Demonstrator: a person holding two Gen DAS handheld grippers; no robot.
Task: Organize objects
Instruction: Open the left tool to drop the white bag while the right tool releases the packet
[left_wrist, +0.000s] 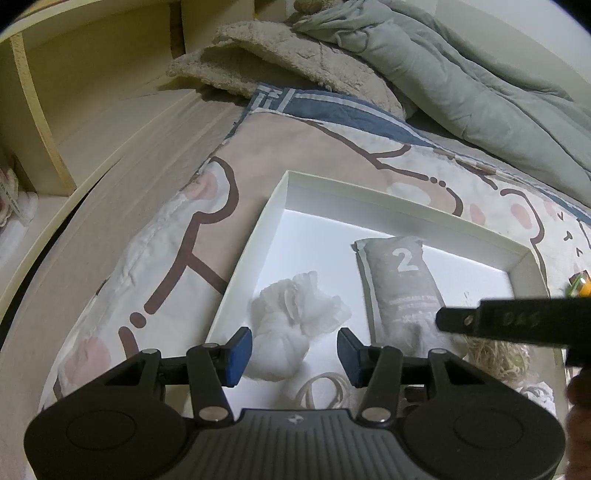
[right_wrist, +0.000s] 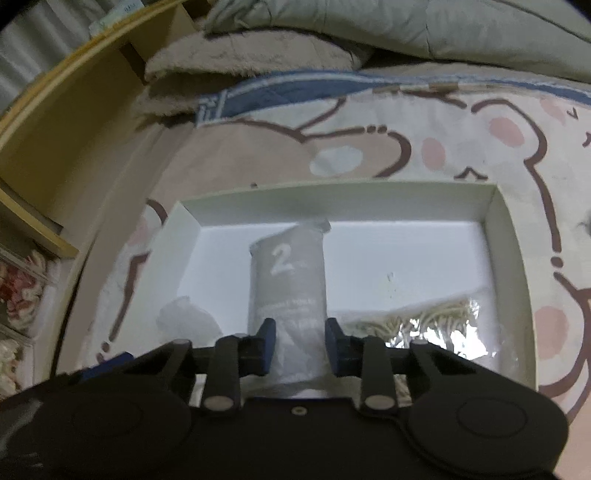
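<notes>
Inside white tray (right_wrist: 511, 266), right claw (right_wrist: 300, 345) grips grey "2" packet (right_wrist: 288, 280).

- A bed (left_wrist: 155, 221) with a bear-print cover filled the room.
- A grey duvet (left_wrist: 461, 85) lay bunched behind.
- Pale wooden shelves (left_wrist: 55, 92) stood alongside.

A bed (left_wrist: 122, 236) carries everything here, spread with a bear-print cover (left_wrist: 332, 147) in pink, white and brown. On the cover sits a shallow white tray (left_wrist: 255, 236). Farther back lie a folded fleecy blanket (left_wrist: 280, 62) and a rumpled grey-green quilt (left_wrist: 461, 81)
</notes>
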